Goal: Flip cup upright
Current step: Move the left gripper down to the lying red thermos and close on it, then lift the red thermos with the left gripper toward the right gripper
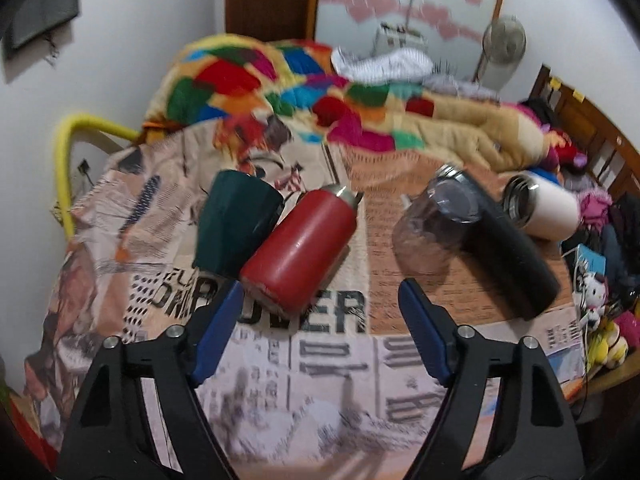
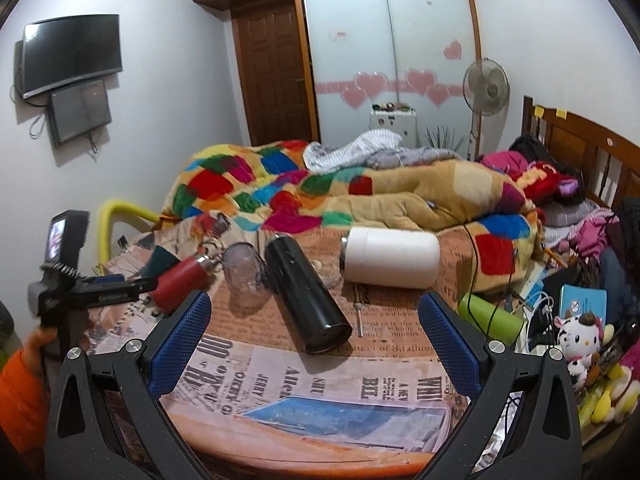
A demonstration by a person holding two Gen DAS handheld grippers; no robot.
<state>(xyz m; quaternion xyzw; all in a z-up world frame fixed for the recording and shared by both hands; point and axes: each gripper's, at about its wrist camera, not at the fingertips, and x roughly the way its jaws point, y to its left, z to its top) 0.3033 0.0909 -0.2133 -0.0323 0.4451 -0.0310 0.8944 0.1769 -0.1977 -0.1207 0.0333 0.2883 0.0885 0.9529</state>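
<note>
Several cups lie on their sides on a newspaper-print cloth. From the left: a dark green cup, a red flask, a clear plastic cup, a black flask and a white flask. My left gripper is open just in front of the red flask's base. My right gripper is open with the black flask's base between its fingers, not touching. The white flask, clear cup and red flask lie beyond. The left gripper shows at the left.
A colourful quilt is heaped behind the cups. A green cylinder, plush toys and cables crowd the right edge. A yellow rail stands at the left, near the wall. The wooden table rim is nearest me.
</note>
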